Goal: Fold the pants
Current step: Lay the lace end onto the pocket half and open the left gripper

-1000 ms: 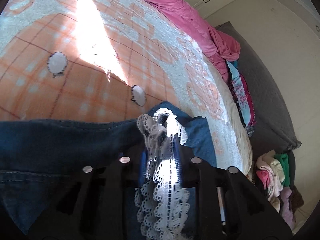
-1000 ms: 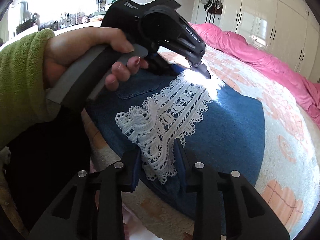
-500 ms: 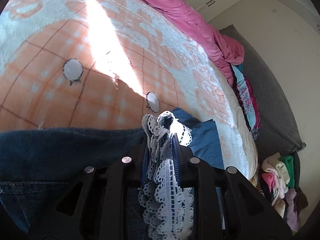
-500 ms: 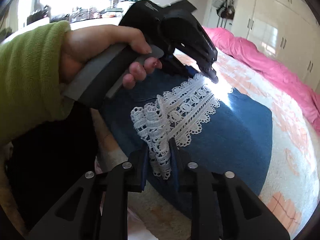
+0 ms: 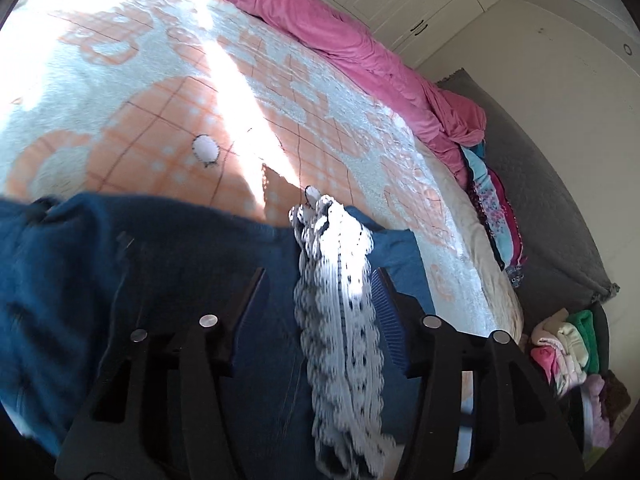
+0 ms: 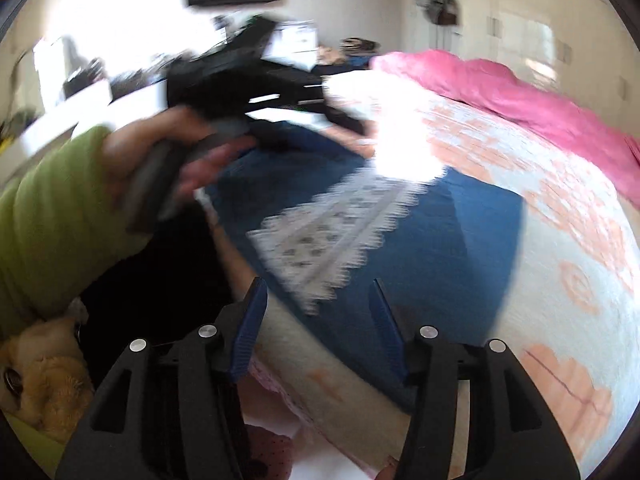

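Folded blue denim pants (image 5: 160, 264) with a white lace trim (image 5: 340, 248) lie on the bed near its front edge. My left gripper (image 5: 318, 280) hangs just above them, its jaws opening. The lace runs between the fingers without being pinched. In the right wrist view the pants (image 6: 460, 232) lie flat with the lace (image 6: 328, 236) spread on top. My right gripper (image 6: 318, 292) is also opening, above the near edge of the pants, with nothing gripped. A hand (image 6: 168, 148) in a green sleeve (image 6: 52, 216) holds the blurred left gripper (image 6: 348, 120) beyond the pants.
An orange and white blanket (image 5: 200, 80) covers the bed, with a pink duvet (image 5: 340, 28) bunched along its far side. Folded clothes (image 5: 568, 344) are piled on the floor by a grey mat (image 5: 552, 200). A plush toy (image 6: 44, 376) lies low at the left.
Both grippers were pinching the lace trim; their jaws have now spread and let it go. Both have pulled back and up, and the lace lies on the denim.
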Tool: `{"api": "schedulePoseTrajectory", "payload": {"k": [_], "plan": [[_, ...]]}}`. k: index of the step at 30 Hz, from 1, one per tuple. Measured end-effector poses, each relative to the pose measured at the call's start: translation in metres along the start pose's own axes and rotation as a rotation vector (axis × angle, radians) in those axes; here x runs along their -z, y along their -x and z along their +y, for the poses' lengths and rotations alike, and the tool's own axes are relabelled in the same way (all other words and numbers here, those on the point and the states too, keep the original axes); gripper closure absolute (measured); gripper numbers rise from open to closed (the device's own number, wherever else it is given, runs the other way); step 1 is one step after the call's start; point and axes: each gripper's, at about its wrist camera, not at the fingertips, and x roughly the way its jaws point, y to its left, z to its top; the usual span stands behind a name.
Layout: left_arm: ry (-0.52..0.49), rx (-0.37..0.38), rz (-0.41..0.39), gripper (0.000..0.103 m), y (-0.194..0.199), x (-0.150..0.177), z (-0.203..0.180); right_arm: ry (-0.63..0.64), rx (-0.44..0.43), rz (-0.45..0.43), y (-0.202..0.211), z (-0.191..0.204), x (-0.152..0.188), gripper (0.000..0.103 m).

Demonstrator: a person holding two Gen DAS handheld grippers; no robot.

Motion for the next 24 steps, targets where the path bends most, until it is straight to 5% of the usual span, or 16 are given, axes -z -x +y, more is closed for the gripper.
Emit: {"api": "schedulePoseTrajectory", "payload": {"k": [9,17,22,24], "plan": [[0.011,0.01,0.091,0.057,0.021,0.058,-0.005,-0.212,0.097,0.028,0.009,-0.05,0.01,0.051],[0.094,0.104,0.178,0.058,0.013,0.083,-0.004,-0.198,0.098,0.039,-0.008,-0.053,0.009,0.051],[0.098,0.075,0.207,0.058,-0.006,0.087,-0.009,-0.167,0.076,0.038,-0.015,-0.045,0.006,0.051],[0.079,0.052,0.21,0.07,-0.011,0.089,-0.013,-0.161,0.075,0.05,-0.021,-0.044,0.006,0.051]]}}
